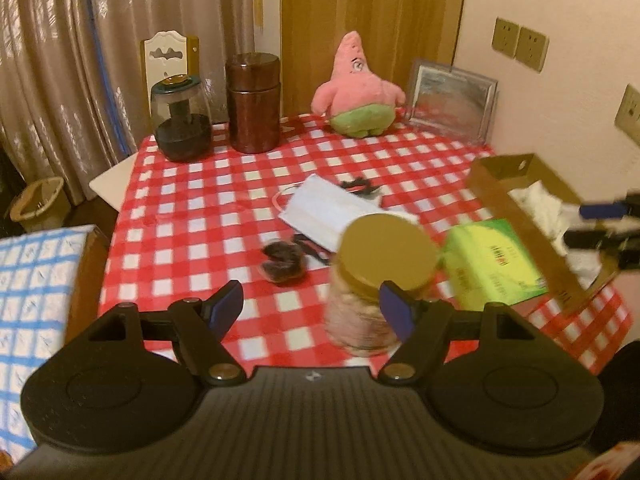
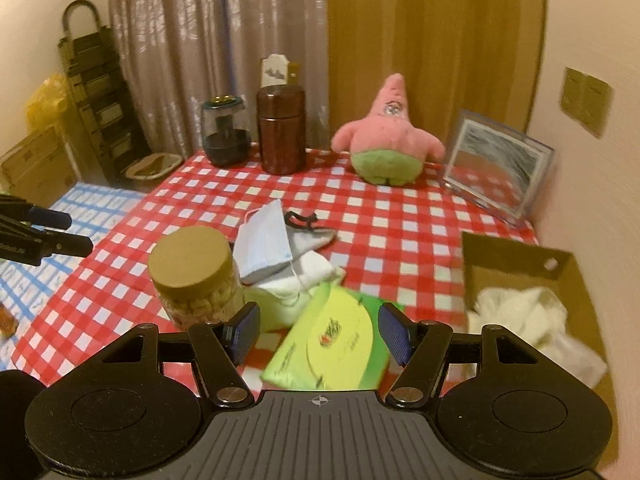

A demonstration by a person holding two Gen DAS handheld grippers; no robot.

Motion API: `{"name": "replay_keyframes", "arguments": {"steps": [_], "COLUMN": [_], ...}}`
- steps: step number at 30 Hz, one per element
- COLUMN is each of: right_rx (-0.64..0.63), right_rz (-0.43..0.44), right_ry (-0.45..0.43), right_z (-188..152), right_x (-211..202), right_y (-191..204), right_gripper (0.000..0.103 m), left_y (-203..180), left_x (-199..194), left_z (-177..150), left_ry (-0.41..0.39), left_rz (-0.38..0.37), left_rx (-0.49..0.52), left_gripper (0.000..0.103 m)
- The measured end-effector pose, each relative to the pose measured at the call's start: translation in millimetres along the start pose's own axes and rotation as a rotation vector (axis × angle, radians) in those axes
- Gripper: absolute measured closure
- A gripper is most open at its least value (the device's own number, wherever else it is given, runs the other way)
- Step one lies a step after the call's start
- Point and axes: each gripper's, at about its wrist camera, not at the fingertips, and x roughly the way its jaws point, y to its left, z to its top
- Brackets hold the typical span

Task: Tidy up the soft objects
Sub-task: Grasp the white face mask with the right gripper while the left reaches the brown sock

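On the checked table (image 2: 400,240) the box (image 2: 568,280) lies right of both tongs. The green tissue pack (image 2: 332,344) lies just ahead of the right gripper (image 2: 320,330), long axis running away, between spread, empty jaws. The left gripper (image 1: 312,308) (also spread, empty) faces the jar (image 1: 380,280). The pack's near end is cut off; blur smears it.

A home: curtains (image 1: 60,40), checked tablecloth (image 1: 224,200), plush toy (image 1: 358,88), picture frame (image 1: 452,100).

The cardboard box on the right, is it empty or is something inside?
Not empty: the cardboard box is open-topped, and crumpled white cloth lies inside.
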Motion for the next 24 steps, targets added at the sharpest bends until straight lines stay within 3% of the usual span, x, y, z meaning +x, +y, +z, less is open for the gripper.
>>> {"name": "replay_keyframes", "arguments": {"steps": [10, 24], "right_rx": [-0.108, -0.193], "right_rz": [0.082, 0.241], "right_ry": [0.038, 0.176], "right_z": [46, 76], "right_x": [67, 185], "right_y": [-8, -5], "right_gripper": [0.038, 0.038], "left_y": [50, 61], "left_x": [55, 154], "left_z": [10, 1], "left_ry": [0.038, 0.112], "left_rz": [0.031, -0.079], "left_rx": [0.185, 0.348], "left_gripper": [0.031, 0.031]}}
